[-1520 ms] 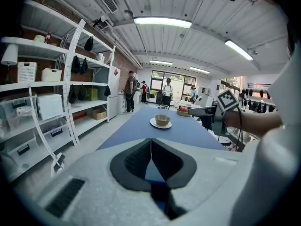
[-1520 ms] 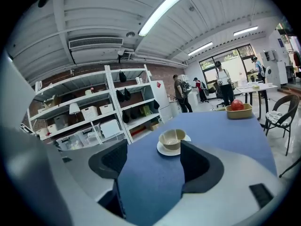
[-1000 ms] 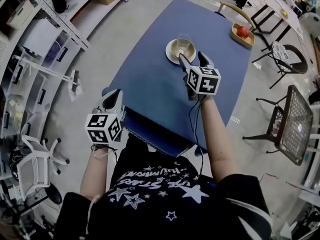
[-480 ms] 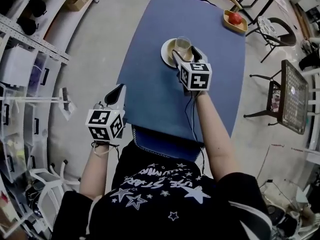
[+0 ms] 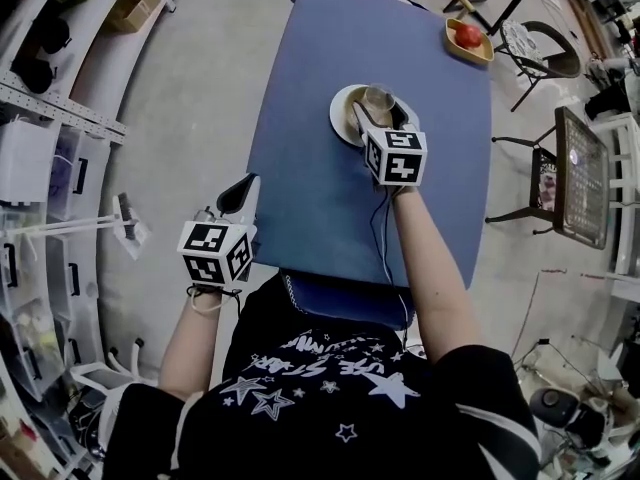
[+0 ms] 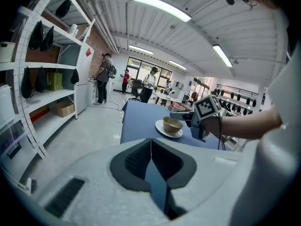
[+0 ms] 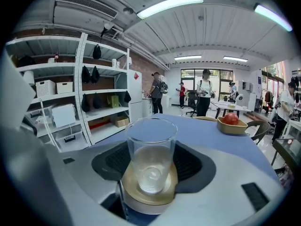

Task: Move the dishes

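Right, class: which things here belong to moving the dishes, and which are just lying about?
Part of the job: the glass, the bowl it stands in, and the plate underneath.

Just lying about: the apple in its yellow dish at the table's far corner, the chair, the shelves.

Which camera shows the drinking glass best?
Right gripper view: the glass stands large and central at the open jaws. Head view shows only its rim beyond the right gripper; left gripper view doesn't show it clearly.
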### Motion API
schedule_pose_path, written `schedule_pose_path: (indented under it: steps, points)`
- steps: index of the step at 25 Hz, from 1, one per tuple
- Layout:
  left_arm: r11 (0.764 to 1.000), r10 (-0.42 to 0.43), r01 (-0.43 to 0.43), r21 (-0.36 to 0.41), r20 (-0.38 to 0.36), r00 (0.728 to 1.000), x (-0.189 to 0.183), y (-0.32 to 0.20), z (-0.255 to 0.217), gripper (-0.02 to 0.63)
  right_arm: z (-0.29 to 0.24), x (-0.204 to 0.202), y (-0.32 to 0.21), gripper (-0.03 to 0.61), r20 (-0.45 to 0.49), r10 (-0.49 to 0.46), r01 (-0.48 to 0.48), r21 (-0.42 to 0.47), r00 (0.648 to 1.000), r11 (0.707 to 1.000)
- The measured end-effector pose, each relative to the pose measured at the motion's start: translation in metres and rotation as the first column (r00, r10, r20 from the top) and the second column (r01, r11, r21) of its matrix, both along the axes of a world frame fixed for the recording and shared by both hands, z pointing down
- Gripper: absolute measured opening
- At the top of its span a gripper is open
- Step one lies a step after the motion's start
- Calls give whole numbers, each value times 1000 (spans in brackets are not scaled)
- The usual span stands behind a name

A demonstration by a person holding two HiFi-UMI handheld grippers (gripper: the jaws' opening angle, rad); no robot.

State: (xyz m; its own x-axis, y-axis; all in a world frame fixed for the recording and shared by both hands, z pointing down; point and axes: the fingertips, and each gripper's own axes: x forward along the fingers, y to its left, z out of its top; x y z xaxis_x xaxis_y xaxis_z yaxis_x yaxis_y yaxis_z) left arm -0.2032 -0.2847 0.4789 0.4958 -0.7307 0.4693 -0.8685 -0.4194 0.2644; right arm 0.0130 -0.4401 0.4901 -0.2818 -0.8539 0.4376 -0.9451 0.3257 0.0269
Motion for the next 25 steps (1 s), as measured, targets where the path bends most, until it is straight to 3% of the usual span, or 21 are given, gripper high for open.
schedule_pose_path:
  steps: [5, 11, 17, 25]
  points:
    - [1000, 9, -10, -26, -21, 1000, -4, -9, 7, 20, -1, -1, -1, 278, -19, 2, -2, -13, 1000, 1000]
    - [999, 46, -46, -6, -26, 999, 8, -28, 4, 20, -43, 6, -6, 278, 47, 7, -9, 50, 999, 999]
    - [995, 95, -95, 13, -20, 995, 37, -44, 1, 20, -86, 48, -31, 278, 68, 47, -55, 130, 997, 990]
    - [993, 116, -116, 9, 5, 993, 52, -63, 6, 20, -47, 100, -65, 278, 28, 115, -117, 82, 993, 990]
